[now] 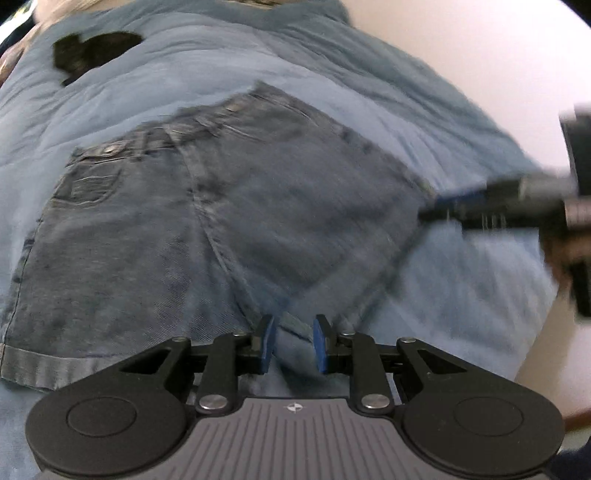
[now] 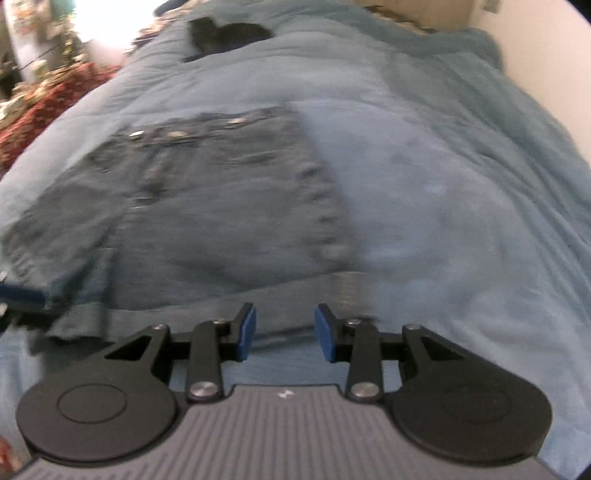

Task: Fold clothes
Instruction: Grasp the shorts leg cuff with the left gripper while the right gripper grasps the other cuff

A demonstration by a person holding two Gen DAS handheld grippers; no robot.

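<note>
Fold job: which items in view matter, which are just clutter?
In play: dark blue denim shorts, left gripper, right gripper, both open and empty.

Lying about: small black cloth item further up the light blue bedspread; red patterned fabric alongside.

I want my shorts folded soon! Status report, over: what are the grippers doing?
Left gripper open, empty, over the hem. Right gripper open, empty. Denim shorts flat on blue blanket. Dark garment lies farther up, clear of the shorts.

Blue bedspread point(image 2: 443, 184) over the bed, pale wall point(image 1: 461, 44) beside it, bright window light point(image 2: 96, 22), red patterned fabric point(image 2: 44, 107)
</note>
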